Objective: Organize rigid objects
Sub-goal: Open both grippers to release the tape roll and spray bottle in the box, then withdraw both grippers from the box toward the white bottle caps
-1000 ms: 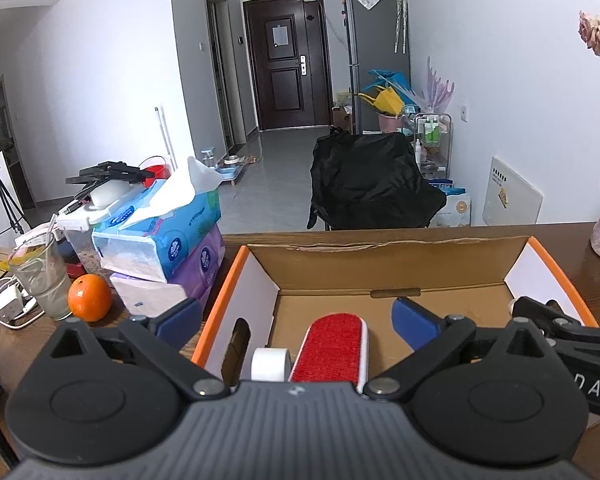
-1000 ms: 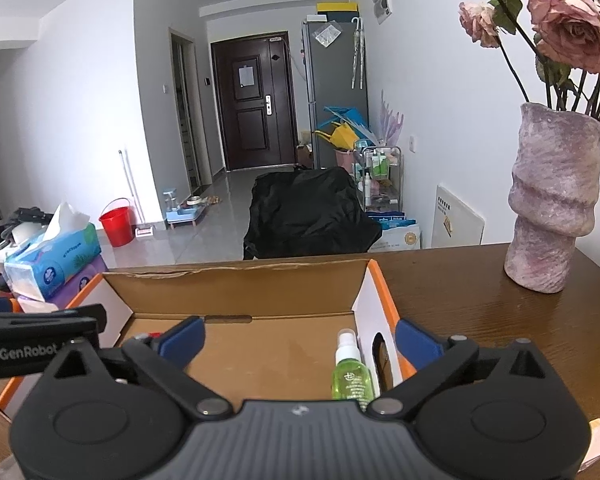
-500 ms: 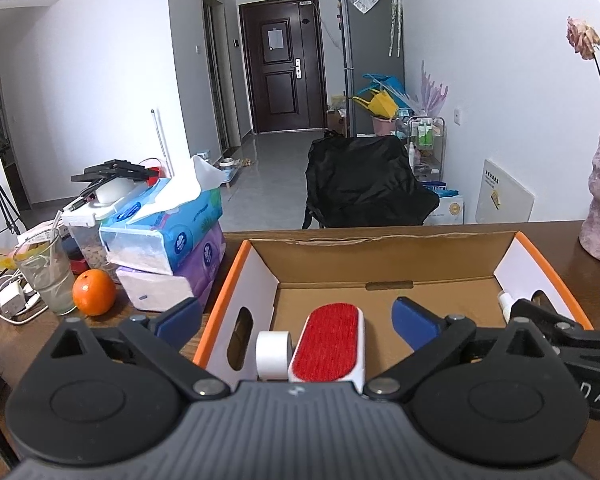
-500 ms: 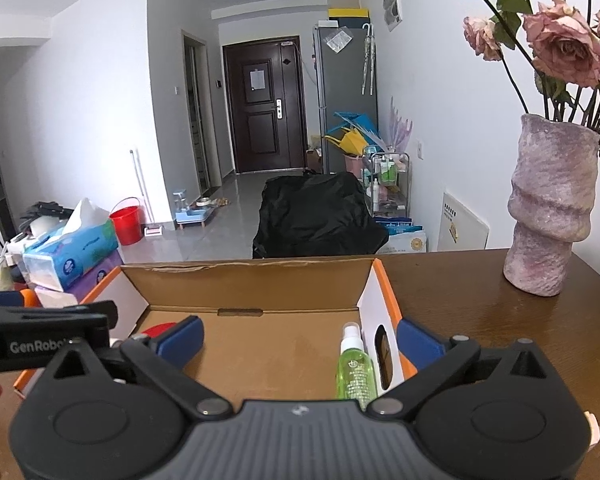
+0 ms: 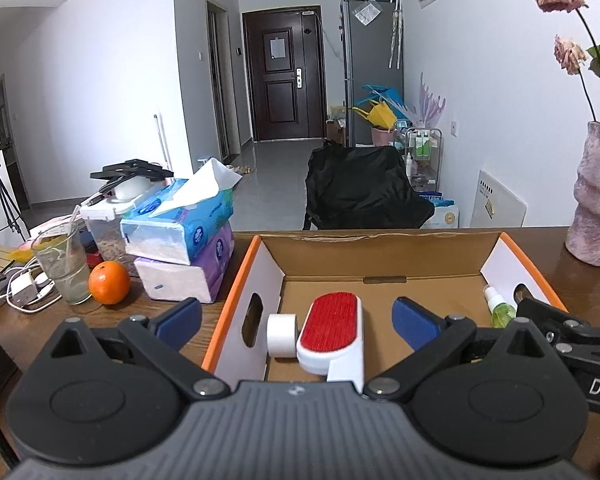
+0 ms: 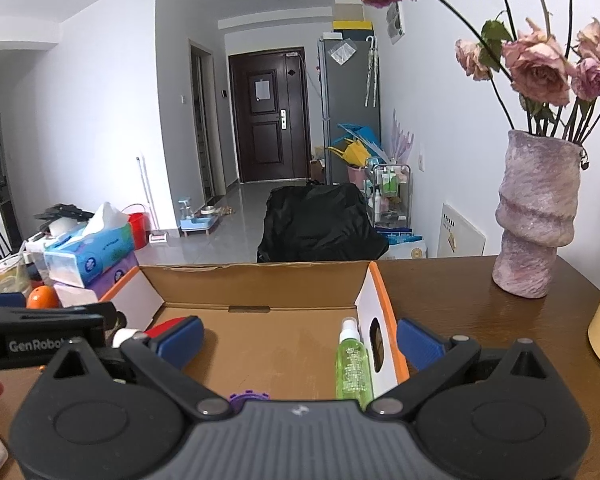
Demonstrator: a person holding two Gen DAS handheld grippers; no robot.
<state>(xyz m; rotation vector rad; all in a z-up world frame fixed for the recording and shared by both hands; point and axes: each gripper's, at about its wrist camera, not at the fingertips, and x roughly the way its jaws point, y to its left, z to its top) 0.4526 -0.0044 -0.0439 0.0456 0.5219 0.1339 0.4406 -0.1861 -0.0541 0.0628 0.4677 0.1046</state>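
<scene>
Both grippers are hovering with jaws apart and empty: the left gripper [image 5: 296, 314] above the lint brush [image 5: 334, 330], at its 6 o'clock in the cardboard box [image 5: 380, 256]; the right gripper [image 6: 298, 340] over the green spray bottle [image 6: 353, 364]. Placing looks finished — next, judging, comes another pickup.

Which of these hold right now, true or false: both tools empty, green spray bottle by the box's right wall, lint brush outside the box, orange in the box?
1. Left tool and right tool are open and empty. True.
2. The green spray bottle lies by the orange-edged cardboard box's right wall. True.
3. The red-and-white lint brush sits outside the box. False: inside, left part.
4. The orange fruit is boxed. False: on the wooden table.
</scene>
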